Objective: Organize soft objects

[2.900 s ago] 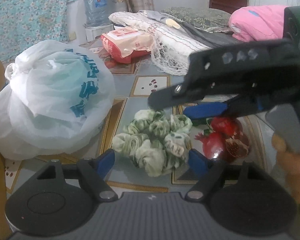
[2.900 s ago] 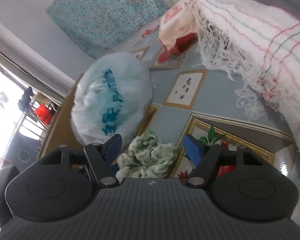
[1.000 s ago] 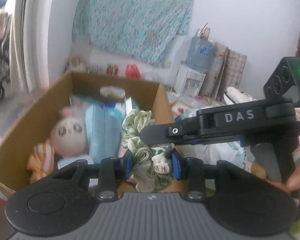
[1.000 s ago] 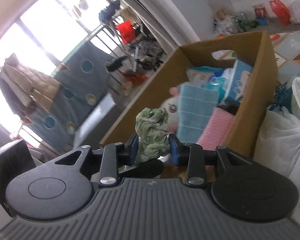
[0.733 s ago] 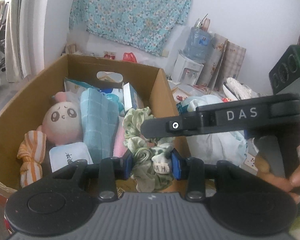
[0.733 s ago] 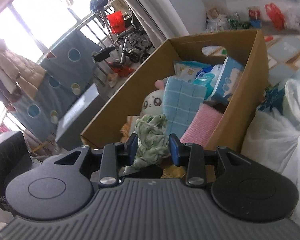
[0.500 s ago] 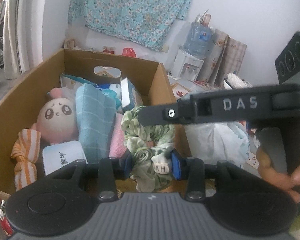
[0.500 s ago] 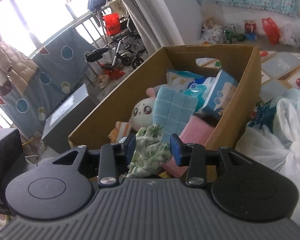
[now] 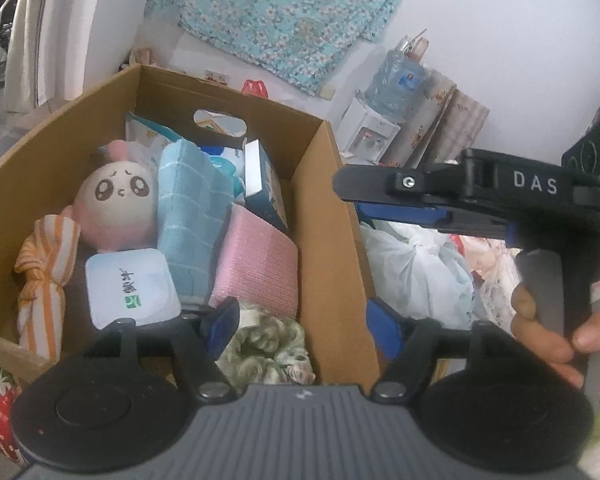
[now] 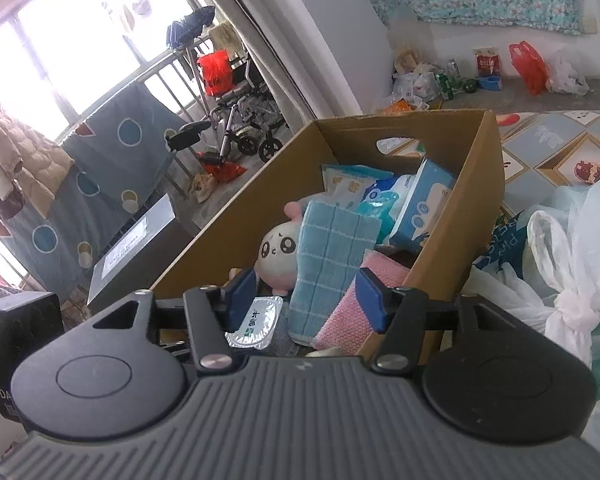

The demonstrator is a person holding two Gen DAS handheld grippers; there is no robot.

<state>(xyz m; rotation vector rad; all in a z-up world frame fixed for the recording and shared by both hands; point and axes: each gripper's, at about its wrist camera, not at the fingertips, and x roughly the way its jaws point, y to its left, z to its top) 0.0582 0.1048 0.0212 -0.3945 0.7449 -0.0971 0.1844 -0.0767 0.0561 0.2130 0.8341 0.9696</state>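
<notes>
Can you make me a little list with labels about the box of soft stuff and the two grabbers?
box: open cardboard box
inside: round-faced plush toy, blue checked cloth, pink cloth, orange striped cloth
newest item: green scrunchie, lying in the box's near corner
left gripper: jaws opening, scrunchie released
right gripper: jaws opening, holding nothing

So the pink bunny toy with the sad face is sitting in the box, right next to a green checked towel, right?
Not quite: the towel is blue, not green. The left wrist view shows it standing in the cardboard box, right beside the pink bunny toy. The only green thing there is the scrunchie lying at the near end of the box.
</notes>
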